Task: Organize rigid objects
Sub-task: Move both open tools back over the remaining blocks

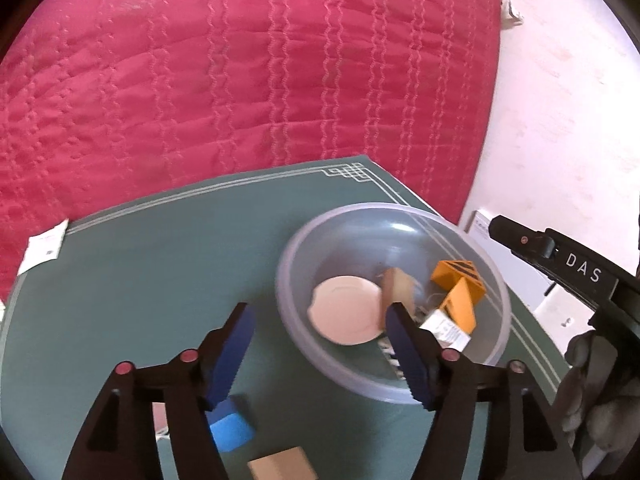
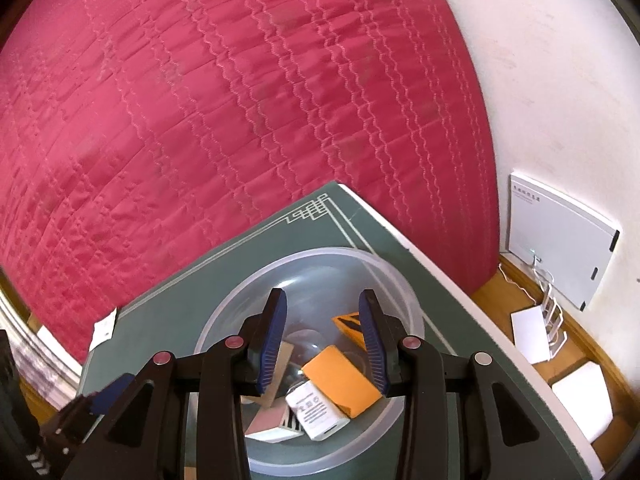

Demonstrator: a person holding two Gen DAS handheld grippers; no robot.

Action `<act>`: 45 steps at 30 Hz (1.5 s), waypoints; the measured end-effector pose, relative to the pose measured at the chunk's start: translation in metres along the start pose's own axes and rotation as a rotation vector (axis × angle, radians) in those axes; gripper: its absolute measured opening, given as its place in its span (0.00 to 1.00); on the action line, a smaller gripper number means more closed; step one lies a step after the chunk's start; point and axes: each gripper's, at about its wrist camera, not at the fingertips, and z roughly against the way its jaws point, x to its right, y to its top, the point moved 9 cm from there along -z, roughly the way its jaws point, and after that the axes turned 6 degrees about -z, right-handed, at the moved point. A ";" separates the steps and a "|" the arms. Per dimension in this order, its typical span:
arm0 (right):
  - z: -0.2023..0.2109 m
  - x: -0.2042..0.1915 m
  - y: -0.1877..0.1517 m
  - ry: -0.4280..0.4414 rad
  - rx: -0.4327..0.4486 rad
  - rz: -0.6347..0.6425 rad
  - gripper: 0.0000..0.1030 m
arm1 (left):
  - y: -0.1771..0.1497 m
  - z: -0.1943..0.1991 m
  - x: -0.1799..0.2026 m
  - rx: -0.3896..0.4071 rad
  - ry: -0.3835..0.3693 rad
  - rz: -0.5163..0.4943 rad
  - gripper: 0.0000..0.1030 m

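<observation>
Over a clear plastic bowl (image 2: 224,332) already holding an orange cardboard box (image 2: 340,380), the right gripper (image 2: 322,344) hangs with jaws spread and empty. The left gripper (image 1: 320,354), likewise agape, nears a blue foam-like block (image 1: 232,426): probably light, best pinched across its flat sides.

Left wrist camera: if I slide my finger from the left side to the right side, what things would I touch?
White paper tag → blue block → pale round lid in the clear bowl → orange box → the other gripper marked DAS.
</observation>
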 end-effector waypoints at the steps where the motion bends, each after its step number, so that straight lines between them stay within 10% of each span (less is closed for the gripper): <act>1: 0.000 -0.002 -0.001 0.005 -0.001 0.006 0.39 | 0.000 0.001 -0.002 0.003 0.006 0.001 0.75; 26: 0.014 -0.089 -0.060 0.288 -0.149 0.216 0.51 | -0.042 0.068 -0.105 0.055 0.224 0.093 0.99; 45: 0.013 -0.128 -0.115 0.359 -0.255 0.358 0.53 | -0.107 0.046 -0.131 -0.082 0.244 0.158 0.99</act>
